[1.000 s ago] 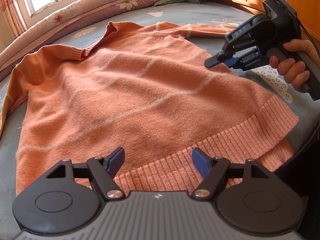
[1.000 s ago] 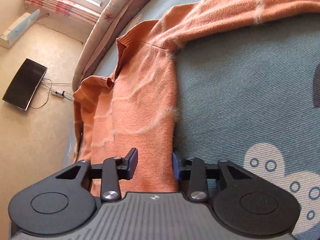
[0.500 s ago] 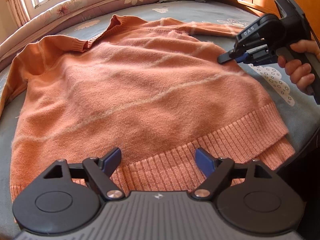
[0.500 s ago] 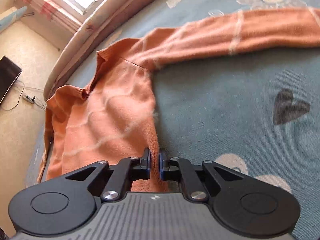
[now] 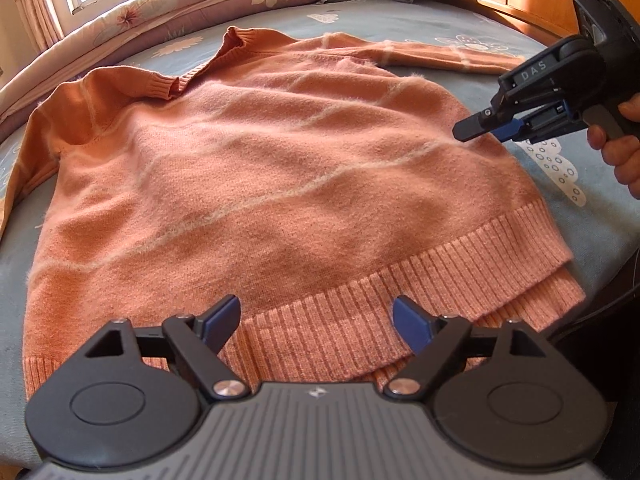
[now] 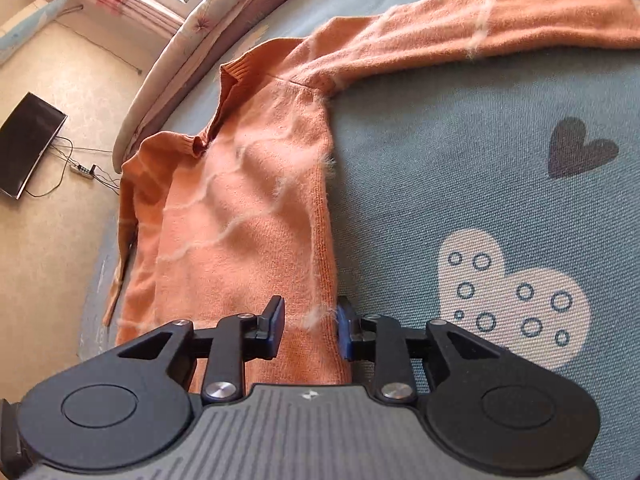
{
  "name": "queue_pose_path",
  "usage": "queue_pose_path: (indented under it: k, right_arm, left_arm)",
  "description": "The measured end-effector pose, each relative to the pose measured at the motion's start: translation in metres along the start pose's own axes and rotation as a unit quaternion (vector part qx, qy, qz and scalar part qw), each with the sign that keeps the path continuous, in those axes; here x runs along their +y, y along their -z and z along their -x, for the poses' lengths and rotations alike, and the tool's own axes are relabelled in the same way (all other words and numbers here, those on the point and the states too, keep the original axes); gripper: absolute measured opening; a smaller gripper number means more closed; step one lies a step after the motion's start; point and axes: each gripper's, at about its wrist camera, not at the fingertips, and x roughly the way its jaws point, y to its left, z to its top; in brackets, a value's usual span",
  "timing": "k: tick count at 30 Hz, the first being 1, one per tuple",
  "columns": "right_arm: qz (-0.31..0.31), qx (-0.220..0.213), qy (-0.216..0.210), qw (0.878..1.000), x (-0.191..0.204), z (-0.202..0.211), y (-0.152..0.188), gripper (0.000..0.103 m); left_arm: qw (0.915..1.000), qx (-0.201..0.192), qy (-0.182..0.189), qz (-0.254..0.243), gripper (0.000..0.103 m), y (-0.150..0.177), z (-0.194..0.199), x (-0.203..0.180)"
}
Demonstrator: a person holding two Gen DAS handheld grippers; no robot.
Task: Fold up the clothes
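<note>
Your sweater [image 5: 260, 184] lies spread flat on the bed [image 6: 460, 160]. Its ribbed hem [image 5: 360, 300] is toward the near edge and its collar [image 5: 200, 76] toward the far edge, where a rolled quilt [image 5: 180, 12] runs under the window. One sleeve [image 6: 500, 20] stretches straight out across the sheet toward the bed's right side. The other sleeve drops over the left edge.

Your left gripper [image 5: 316, 320] hangs over the middle of the hem, tilted down at it. Its jaws have just been opening and now stand wide. Nothing is between them, and the pads are clear of the knit.

Your right gripper [image 6: 310, 326] is over the sweater's right side seam, about halfway between hem and armpit, with your hand [image 5: 624, 152] on its grip. From its own camera the jaws stand a small way apart, and the seam edge shows in the gap below them. From the left camera the tips sit just above the cloth and no fabric is lifted. It has hold of nothing.
</note>
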Motion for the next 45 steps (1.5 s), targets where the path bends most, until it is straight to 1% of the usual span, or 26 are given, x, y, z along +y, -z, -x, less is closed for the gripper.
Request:
queue_pose_path:
  k: [1,3,4,7,9,11,13,15,16,17,19,22,24,26,28,30,33,35,37,39,45]
  right_arm:
    - [0.018,-0.009,0.021,1.0,0.005,0.001,0.001,0.011]
    - [0.05,-0.028,0.061,0.997,0.013,0.004,0.003,0.01]
    - [0.054,-0.031,0.069,0.996,0.014,0.006,0.003,0.01]
    - [0.043,-0.033,0.071,0.996,0.012,0.013,0.0,0.014]
    - [0.035,-0.05,0.067,0.996,0.009,0.022,-0.001,0.022]
    - [0.029,-0.062,0.056,0.996,0.005,0.03,-0.003,0.025]
    - [0.026,-0.068,0.051,0.996,0.004,0.035,-0.003,0.027]
    - [0.027,-0.071,0.053,0.996,0.004,0.038,-0.004,0.027]
    - [0.028,-0.072,0.054,0.996,0.005,0.039,-0.004,0.027]
    - [0.031,-0.073,0.054,0.995,0.006,0.04,-0.005,0.027]
    - [0.035,-0.078,0.048,0.995,0.011,0.043,-0.003,0.027]
    - [0.032,-0.081,0.027,0.996,0.02,0.049,0.005,0.027]
    - [0.024,-0.084,0.014,0.996,0.029,0.053,0.013,0.032]
    - [0.008,-0.088,0.012,0.996,0.04,0.058,0.027,0.033]
    - [0.002,-0.094,0.006,0.996,0.05,0.065,0.051,0.033]
    - [-0.015,-0.086,0.007,0.996,0.052,0.068,0.079,0.033]
    - [-0.055,-0.073,0.025,0.996,0.048,0.072,0.114,0.033]
    - [-0.081,-0.062,0.028,0.994,0.043,0.072,0.13,0.033]
    - [-0.097,-0.051,0.035,0.993,0.039,0.069,0.139,0.034]
    - [-0.107,-0.046,0.047,0.992,0.037,0.065,0.144,0.035]
    - [-0.118,-0.048,0.038,0.991,0.036,0.063,0.15,0.036]
  left_arm:
    - [1.0,0.0,-0.001,-0.003,0.084,0.0,0.001,-0.001]
    - [1.0,0.0,-0.003,-0.008,0.084,0.0,0.003,-0.002]
    - [0.9999,0.0,-0.005,-0.011,0.084,0.0,0.004,-0.003]
    - [0.9996,-0.012,-0.007,-0.026,0.084,-0.001,0.011,-0.006]
    - [0.9986,-0.022,0.002,-0.047,0.084,-0.003,0.017,-0.014]
    - [0.9966,-0.033,0.012,-0.075,0.084,-0.003,0.023,-0.024]
    - [0.99,-0.045,0.027,-0.131,0.084,-0.002,0.03,-0.043]
    - [0.9781,-0.063,0.029,-0.196,0.084,0.003,0.036,-0.063]
    - [0.9736,-0.069,0.026,-0.216,0.084,0.004,0.039,-0.069]
    - [0.9719,-0.071,0.022,-0.224,0.084,0.005,0.042,-0.073]
    - [0.9744,-0.071,0.013,-0.213,0.084,0.006,0.047,-0.069]
    - [0.9802,-0.071,-0.017,-0.184,0.084,0.007,0.06,-0.048]
    - [0.9822,-0.069,-0.042,-0.169,0.084,0.009,0.07,-0.029]
    - [0.9832,-0.068,-0.06,-0.159,0.084,0.013,0.078,-0.011]
    - [0.9839,-0.067,-0.075,-0.147,0.084,0.016,0.086,0.006]
    - [0.9853,-0.07,-0.079,-0.134,0.084,0.021,0.09,0.017]
    - [0.9871,-0.078,-0.084,-0.112,0.084,0.03,0.095,0.03]
    - [0.9887,-0.084,-0.075,-0.099,0.084,0.036,0.1,0.035]
    - [0.9898,-0.091,-0.066,-0.088,0.084,0.042,0.105,0.039]
    - [0.9899,-0.099,-0.064,-0.078,0.084,0.047,0.11,0.041]
    - [0.9901,-0.103,-0.053,-0.08,0.084,0.056,0.121,0.049]
